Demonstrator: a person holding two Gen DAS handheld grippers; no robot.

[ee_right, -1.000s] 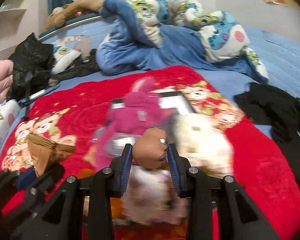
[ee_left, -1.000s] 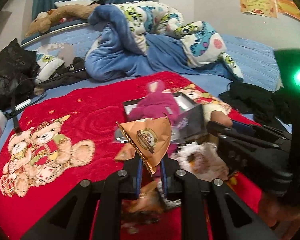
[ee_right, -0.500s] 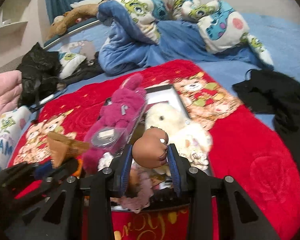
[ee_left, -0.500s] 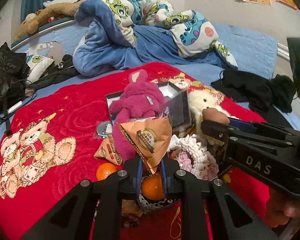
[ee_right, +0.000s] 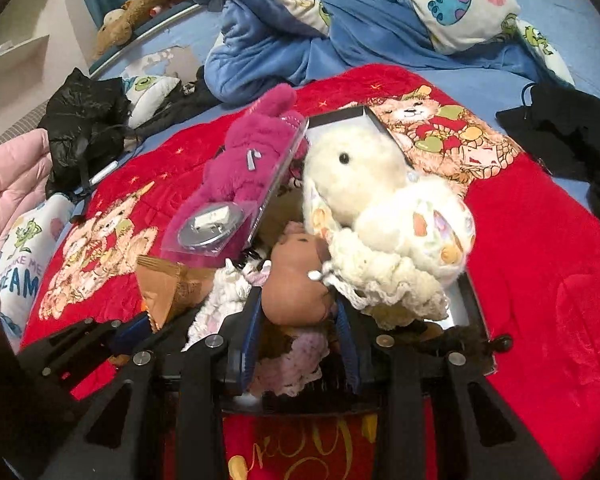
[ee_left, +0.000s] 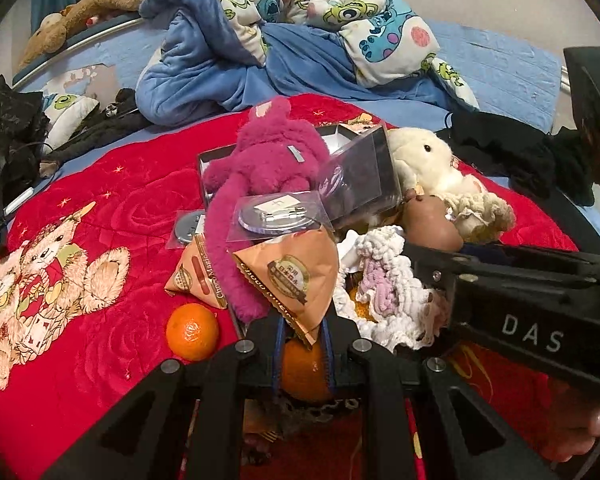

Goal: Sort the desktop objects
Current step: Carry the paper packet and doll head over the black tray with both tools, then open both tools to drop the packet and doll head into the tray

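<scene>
Clearly my left gripper point(ee_left: 302, 326) pinches the packet point(ee_left: 290, 276), my right point(ee_right: 298, 312) the brown toy point(ee_right: 296, 280), both over the heaped box point(ee_right: 474, 312) mid-blanket; releasing there could topple the pile.

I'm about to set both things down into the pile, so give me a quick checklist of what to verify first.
1. Left gripper clamped on the orange snack packet: ok, it is pinched by its lower corner.
2. Right gripper holding the brown toy: ok, it sits between the pads.
3. Free spot under the packet: not ok, an orange lies right below the fingers.
4. Free spot under the brown toy: not ok, knitted pieces lie beneath.
5. Grippers apart from each other: ok, but close.
6. Box has room: cannot tell, the plush toys cover it.
</scene>
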